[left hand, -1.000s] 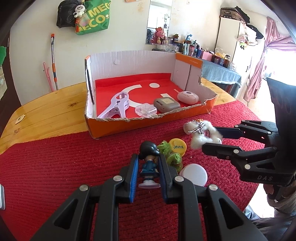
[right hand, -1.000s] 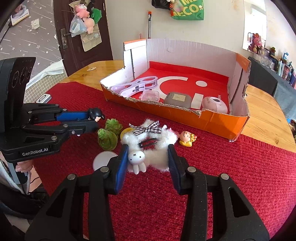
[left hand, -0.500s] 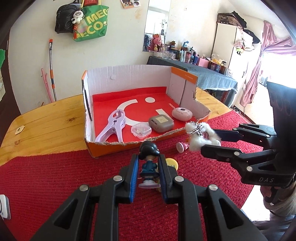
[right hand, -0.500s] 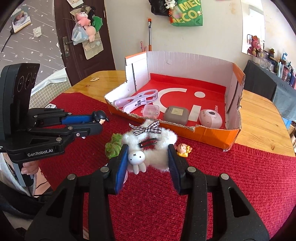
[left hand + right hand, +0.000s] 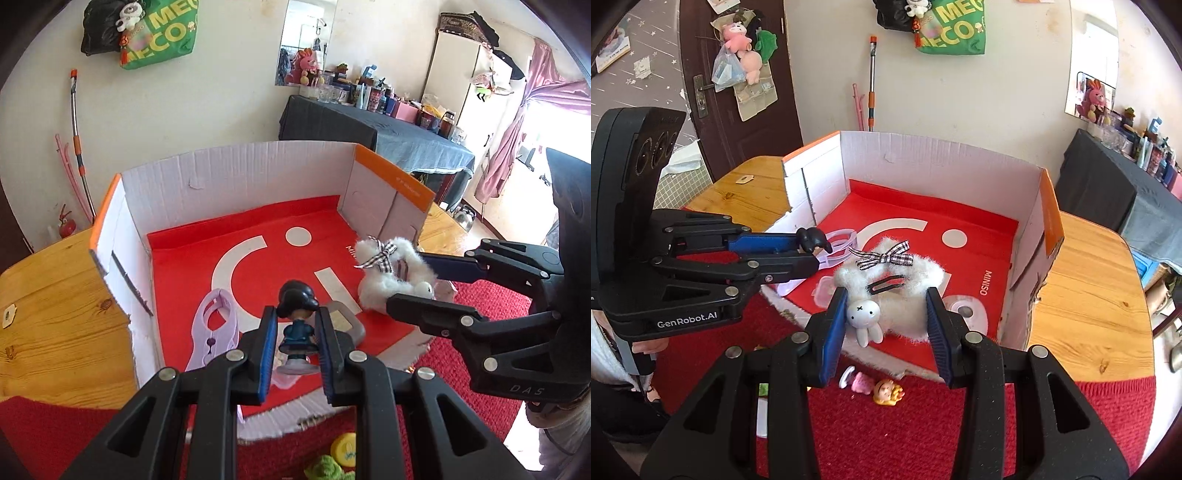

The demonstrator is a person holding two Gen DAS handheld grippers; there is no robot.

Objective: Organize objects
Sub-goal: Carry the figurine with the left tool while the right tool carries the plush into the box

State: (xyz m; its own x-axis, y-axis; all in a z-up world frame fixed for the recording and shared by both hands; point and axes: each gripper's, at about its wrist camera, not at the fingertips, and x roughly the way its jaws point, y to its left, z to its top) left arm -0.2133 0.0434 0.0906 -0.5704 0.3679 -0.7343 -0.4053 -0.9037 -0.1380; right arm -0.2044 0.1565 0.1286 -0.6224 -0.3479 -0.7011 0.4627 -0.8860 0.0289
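My left gripper (image 5: 294,341) is shut on a small dark-haired figurine (image 5: 297,325) and holds it above the front part of the orange cardboard box (image 5: 240,188). Over the same box my right gripper (image 5: 886,317) is shut on a fluffy white hair accessory (image 5: 897,291) with a checked bow and a small white rabbit charm. In the right wrist view the left gripper (image 5: 809,254) with the figurine (image 5: 812,240) hangs over the box's left side. From the left wrist view the right gripper (image 5: 413,282) holds the fluffy accessory (image 5: 388,273) at the box's right side.
Inside the box lie a lilac clip (image 5: 214,332), a clear small case (image 5: 823,291), a grey case (image 5: 347,325) and a pink round case (image 5: 967,312). On the red mat (image 5: 923,435) in front lie a small pink doll (image 5: 875,386), a yellow disc (image 5: 345,448) and a green toy (image 5: 325,470). Wooden table (image 5: 55,314) surrounds it.
Both grippers rose and moved forward from above the red mat to over the box, carrying the figurine and the fluffy accessory. The loose toys on the mat stayed behind.
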